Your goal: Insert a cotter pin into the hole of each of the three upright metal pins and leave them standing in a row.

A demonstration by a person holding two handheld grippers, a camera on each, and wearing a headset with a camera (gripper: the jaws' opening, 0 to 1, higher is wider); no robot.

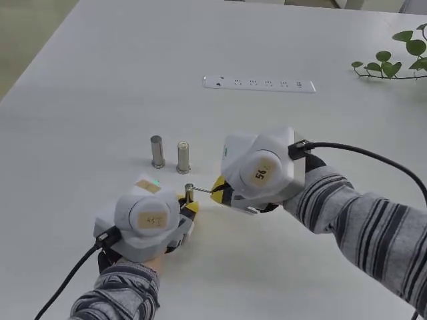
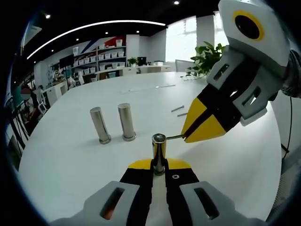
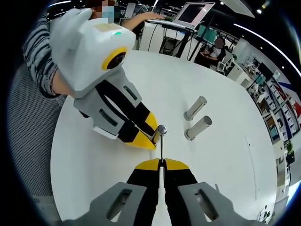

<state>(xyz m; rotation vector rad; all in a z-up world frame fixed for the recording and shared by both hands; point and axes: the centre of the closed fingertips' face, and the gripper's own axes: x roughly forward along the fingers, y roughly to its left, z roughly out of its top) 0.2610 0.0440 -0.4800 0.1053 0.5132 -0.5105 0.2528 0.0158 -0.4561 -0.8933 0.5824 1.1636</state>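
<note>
Left gripper point(image 2: 159, 165) clamps a silver cylindrical metal pin point(image 2: 158, 145) upright between its tips; right gripper point(image 3: 161, 163) pinches a thin wire cotter pin point(image 3: 161, 147) reaching that pin's head.

Head view overhead; opposed gripper views close on one pin point(image 2: 158, 150)

A broad white tabletop point(image 1: 100, 80) carries a long white power strip point(image 1: 259, 83) and, at its far right, a trailing green leafy sprig point(image 1: 400, 57). Pale beige floor point(image 1: 27, 33) lies past the left edge. Farther off are white shelving stacked with storage bins point(image 2: 101, 59) and a bright window point(image 2: 181, 40) — overhead, a curved white ceiling light strip point(image 2: 94, 26).
</note>
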